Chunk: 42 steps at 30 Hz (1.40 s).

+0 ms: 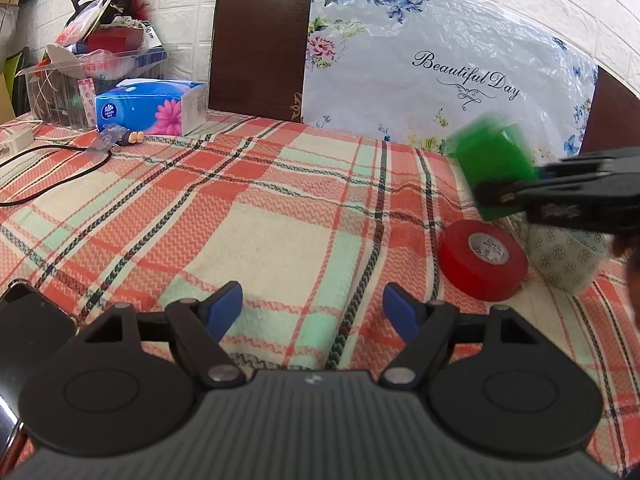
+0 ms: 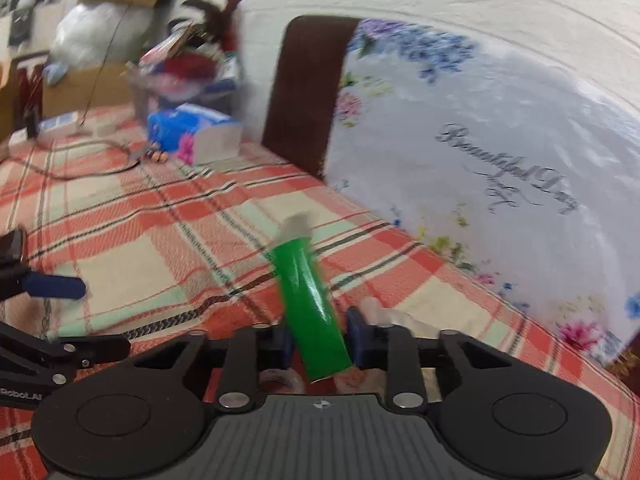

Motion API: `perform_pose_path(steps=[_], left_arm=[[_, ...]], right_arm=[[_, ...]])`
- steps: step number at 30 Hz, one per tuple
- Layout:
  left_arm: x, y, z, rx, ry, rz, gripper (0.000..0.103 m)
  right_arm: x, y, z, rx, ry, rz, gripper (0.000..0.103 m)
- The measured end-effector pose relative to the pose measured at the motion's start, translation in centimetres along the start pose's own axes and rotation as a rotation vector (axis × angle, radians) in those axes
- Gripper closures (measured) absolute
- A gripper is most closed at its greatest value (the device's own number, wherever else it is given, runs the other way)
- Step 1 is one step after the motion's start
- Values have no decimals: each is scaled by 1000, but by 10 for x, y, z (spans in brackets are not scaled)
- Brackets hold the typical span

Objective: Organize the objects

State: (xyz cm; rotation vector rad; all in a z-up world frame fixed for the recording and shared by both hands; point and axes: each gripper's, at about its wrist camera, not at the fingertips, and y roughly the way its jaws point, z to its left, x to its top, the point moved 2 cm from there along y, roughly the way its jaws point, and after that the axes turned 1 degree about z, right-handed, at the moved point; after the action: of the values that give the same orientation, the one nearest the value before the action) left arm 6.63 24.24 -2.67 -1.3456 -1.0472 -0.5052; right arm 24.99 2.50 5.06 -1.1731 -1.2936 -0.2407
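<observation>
My right gripper is shut on a green tape roll, which shows edge-on between the blue pads with its pale core at the far end. From the left wrist view the same green tape roll hangs blurred above the table's right side, held by the right gripper. Below it a red tape roll lies flat on the plaid tablecloth, beside a white patterned roll. My left gripper stands open over bare cloth, nothing between its fingers.
A blue tissue box and a clear box of clutter stand at the back left, with a black cable in front. A dark phone lies at the near left. A floral plastic bag leans on a brown chair back.
</observation>
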Motion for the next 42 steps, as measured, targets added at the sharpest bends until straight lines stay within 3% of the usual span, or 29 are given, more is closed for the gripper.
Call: perform_pose_path(steps=[5, 7, 10, 12, 13, 15, 16, 18, 21, 24, 27, 30, 33, 40, 42], left_arm=[[0, 0, 0, 2, 2, 1, 24], [-1, 0, 0, 2, 5, 2, 23], [-1, 1, -2, 7, 16, 6, 22], [-1, 1, -4, 14, 30, 10, 21], [-1, 1, -6, 17, 39, 15, 20], [-2, 1, -10, 26, 68, 33, 18], [-2, 0, -14, 36, 89, 48, 18], [-3, -9, -24, 14, 105, 79, 19], [-3, -36, -47, -140, 65, 106, 22], [-1, -64, -83, -291, 91, 119, 26], [-3, -78, -110, -339, 124, 150, 26], [-7, -73, -126, -397, 88, 252, 26], [-15, -70, -142, -395, 100, 295, 25], [-24, -65, -178, -395, 190, 330, 27], [-27, -59, -184, -389, 211, 358, 45]], right_arm=[[-29, -70, 0, -69, 16, -91, 84], [-49, -97, 4, -137, -47, -99, 84], [-86, -120, 15, -282, -217, -33, 84], [-111, -132, 16, -315, -249, 24, 79], [-121, -138, 16, -312, -256, 53, 74], [-137, -151, 18, -303, -259, 78, 43], [-143, -160, 19, -295, -240, 68, 40], [-151, -175, 20, -248, -193, 68, 40], [-161, -189, 16, -232, -98, 65, 35], [-169, -193, 11, -192, 44, 71, 34], [-169, -191, 9, -178, 155, 62, 32], [-165, -184, 8, -145, 251, 49, 27], [-163, -176, 21, -140, 278, 55, 24], [-153, -145, 40, -123, 208, 95, 19], [-150, -139, 42, -125, 213, 96, 19]])
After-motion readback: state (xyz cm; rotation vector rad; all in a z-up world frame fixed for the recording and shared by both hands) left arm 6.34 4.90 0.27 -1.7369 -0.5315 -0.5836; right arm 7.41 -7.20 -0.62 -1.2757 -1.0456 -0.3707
